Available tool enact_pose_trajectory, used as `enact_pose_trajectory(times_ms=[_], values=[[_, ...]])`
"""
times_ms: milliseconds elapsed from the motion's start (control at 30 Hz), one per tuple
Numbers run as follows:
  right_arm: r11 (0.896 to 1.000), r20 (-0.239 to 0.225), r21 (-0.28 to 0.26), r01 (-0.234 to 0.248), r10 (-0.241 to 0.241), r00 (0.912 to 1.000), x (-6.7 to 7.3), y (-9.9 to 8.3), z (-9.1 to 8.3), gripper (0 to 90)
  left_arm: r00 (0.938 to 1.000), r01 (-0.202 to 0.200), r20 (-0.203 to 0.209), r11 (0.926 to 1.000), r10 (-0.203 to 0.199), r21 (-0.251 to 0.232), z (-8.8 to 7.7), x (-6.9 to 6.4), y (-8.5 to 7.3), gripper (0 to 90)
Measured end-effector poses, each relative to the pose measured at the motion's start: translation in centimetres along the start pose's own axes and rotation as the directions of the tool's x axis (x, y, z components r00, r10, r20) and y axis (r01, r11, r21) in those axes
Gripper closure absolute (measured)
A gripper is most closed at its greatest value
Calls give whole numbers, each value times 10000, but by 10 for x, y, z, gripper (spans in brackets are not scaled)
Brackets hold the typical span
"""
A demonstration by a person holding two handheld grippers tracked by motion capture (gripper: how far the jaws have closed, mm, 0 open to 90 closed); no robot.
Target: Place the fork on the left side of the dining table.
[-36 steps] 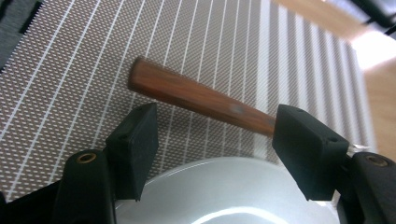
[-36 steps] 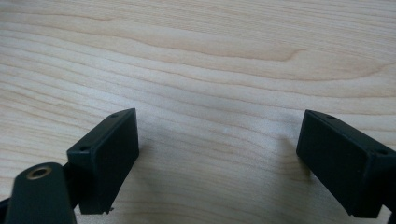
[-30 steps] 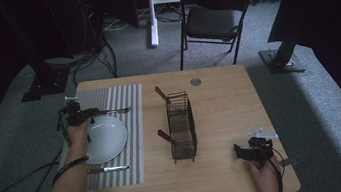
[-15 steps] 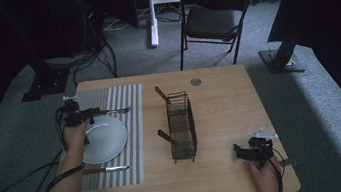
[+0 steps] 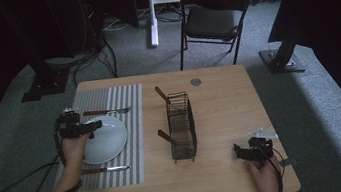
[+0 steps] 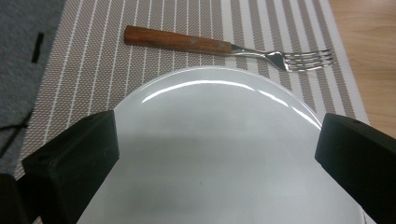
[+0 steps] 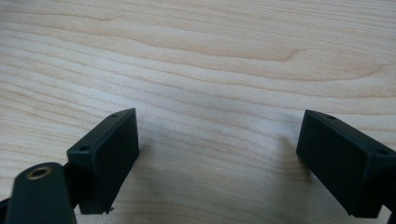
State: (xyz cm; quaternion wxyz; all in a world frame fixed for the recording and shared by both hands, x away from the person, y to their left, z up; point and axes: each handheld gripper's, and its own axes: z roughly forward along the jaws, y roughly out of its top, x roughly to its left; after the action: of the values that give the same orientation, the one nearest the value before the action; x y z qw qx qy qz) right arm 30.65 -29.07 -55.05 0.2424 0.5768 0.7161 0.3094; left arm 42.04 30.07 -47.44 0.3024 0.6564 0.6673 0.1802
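Two hand-held grippers (image 5: 93, 129) (image 5: 237, 151) wide apart, wooden table (image 5: 225, 103), striped placemat (image 5: 133, 131), grey carpet (image 5: 321, 105), folding chair (image 5: 214, 11).

Your high view is dim: the room behind the table (image 5: 219, 94) falls to near black, and soft light from above lifts only the tabletop and grey carpet. It is grainy, with small things poorly resolved. Your left gripper view is brighter and sharp; curved glare streaks cross the white plate (image 6: 219, 154), with a soft shadow over its near half. Your right gripper view shows crisp wood grain and faint shadows beside each jaw.
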Motion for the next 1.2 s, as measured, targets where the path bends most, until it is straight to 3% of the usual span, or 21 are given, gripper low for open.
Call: enact_pose_trajectory(times_ms=[167,267,400,567,633,733,833,933,1033,1200], values=[[10000,0,3,-1,1,10000,0,0,0,126,9998,-105,171,9998,109,-185,-14,-4,-16,0],[10000,1,3,1,-1,10000,0,0,0,126,9990,-441,-94,9986,439,-298,-22,-8,-26,0],[10000,2,1,-1,1,10000,0,0,0,126,9985,-480,246,9985,486,-257,-31,-12,-39,0],[10000,1,4,2,-2,10000,0,0,0,126,9958,-813,375,9953,833,-530,-44,-16,-56,0],[10000,0,4,1,-1,10000,0,0,0,126,9932,-1137,157,9914,1150,-650,-47,-18,-65,0],[10000,0,5,-4,4,10000,0,0,0,126,9922,-1226,140,9899,1239,-708,-49,-20,-78,0],[10000,0,5,-4,4,10000,0,0,0,126,9924,-1147,387,9916,1171,-595,-52,-21,-94,0],[10000,1,1,1,-1,10000,0,0,0,126,9900,-1373,237,9879,1393,-728,-56,-24,-102,0],[10000,0,4,0,0,10000,0,0,0,126,9903,-1311,361,9877,1345,-858,-61,-25,-112,0],[10000,0,2,2,-2,10000,0,0,0,126,9870,-1601,-1,9833,1607,-866,-59,-25,-128,0]])
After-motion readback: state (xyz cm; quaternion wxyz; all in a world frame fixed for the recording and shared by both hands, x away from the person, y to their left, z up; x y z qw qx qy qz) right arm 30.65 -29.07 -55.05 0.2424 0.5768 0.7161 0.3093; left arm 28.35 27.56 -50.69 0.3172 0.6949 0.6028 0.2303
